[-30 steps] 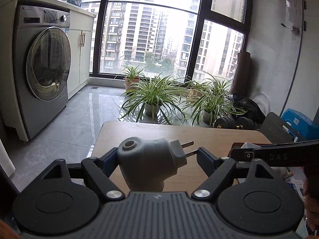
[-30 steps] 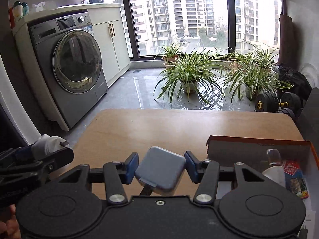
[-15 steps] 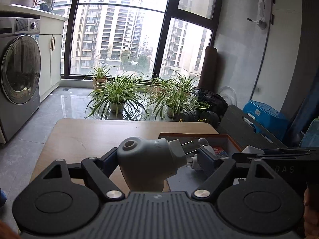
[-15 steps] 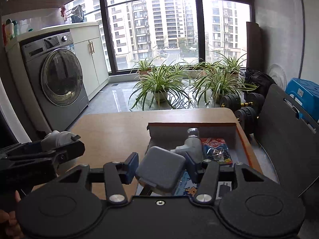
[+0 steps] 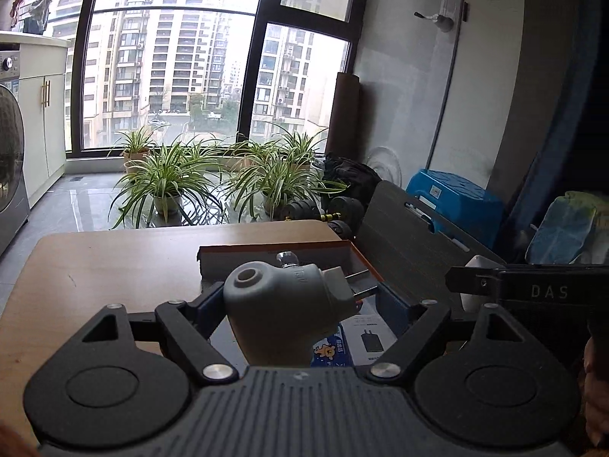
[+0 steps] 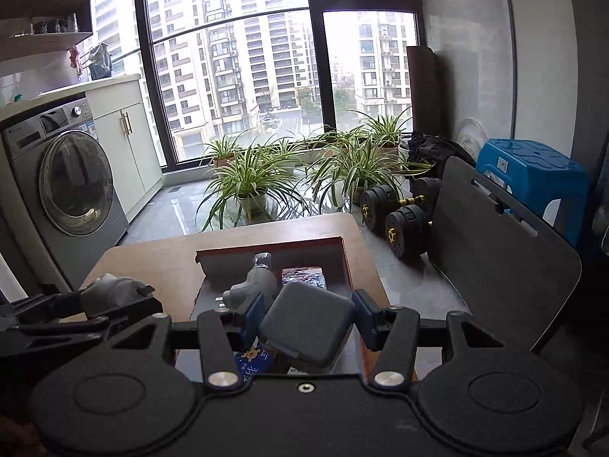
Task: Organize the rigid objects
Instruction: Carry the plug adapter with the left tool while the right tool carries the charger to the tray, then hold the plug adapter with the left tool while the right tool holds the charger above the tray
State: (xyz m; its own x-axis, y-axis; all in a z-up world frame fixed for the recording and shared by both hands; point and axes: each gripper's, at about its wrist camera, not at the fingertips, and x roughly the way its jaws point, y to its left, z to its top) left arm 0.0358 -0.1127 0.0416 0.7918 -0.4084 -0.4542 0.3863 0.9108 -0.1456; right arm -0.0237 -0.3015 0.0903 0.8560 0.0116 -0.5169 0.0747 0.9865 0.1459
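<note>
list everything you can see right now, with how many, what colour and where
plug: 1, grey, in left gripper
square adapter: 1, grey-blue, in right gripper
box: 1, orange-rimmed, on table
grey tool: 1, in box
packets: several, mixed colours, in box
table: 1, wood
washer: 1, grey, left
plants: several, green, by window
dumbbells: 2, black, floor
stool: 1, blue, right
chair: 1, dark, right of table
left gripper: 1, black
right gripper: 1, black
</note>
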